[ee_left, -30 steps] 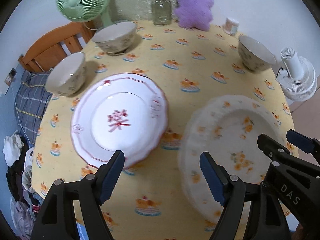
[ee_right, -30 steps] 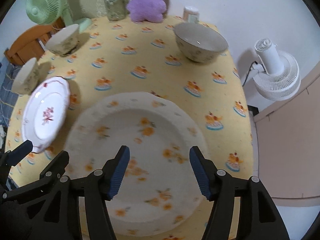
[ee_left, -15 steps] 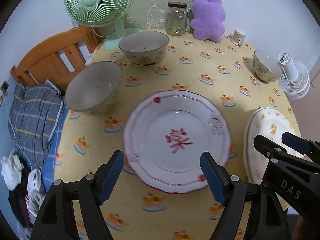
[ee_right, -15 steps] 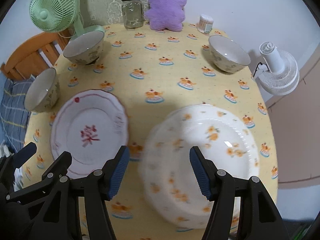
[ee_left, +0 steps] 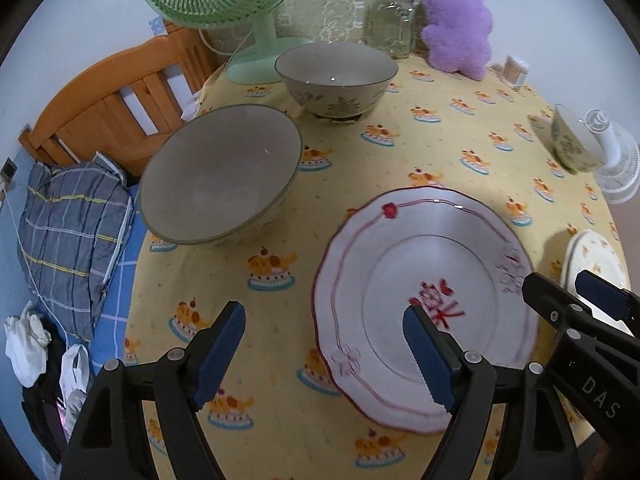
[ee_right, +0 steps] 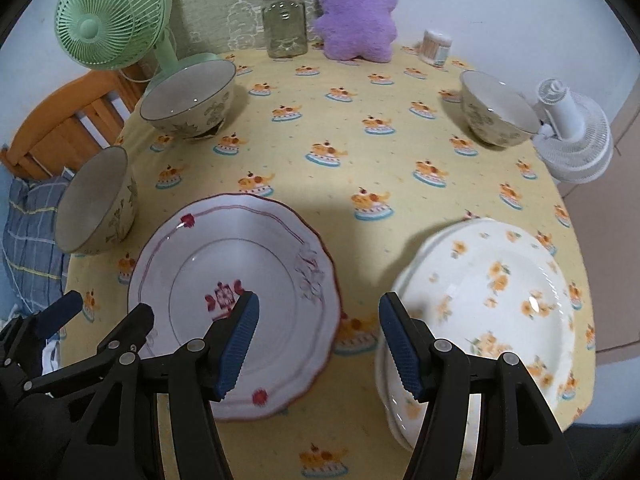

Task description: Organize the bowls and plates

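A white plate with red trim lies on the yellow tablecloth. A stack of white plates with orange flowers lies to its right. Three beige floral bowls stand around: one at the left edge, one at the back left, one at the right. My left gripper is open and empty, above the cloth just left of the red plate. My right gripper is open and empty, above the gap between the two plates.
A green fan, a glass jar, a purple plush toy and a small toothpick pot stand along the table's back. A white fan stands off the right edge. A wooden bed frame with bedding lies left.
Both grippers have swung left: the left one from over the red plate toward the left bowl, the right one from over the flowered stack to the gap between plates. Both stay open.
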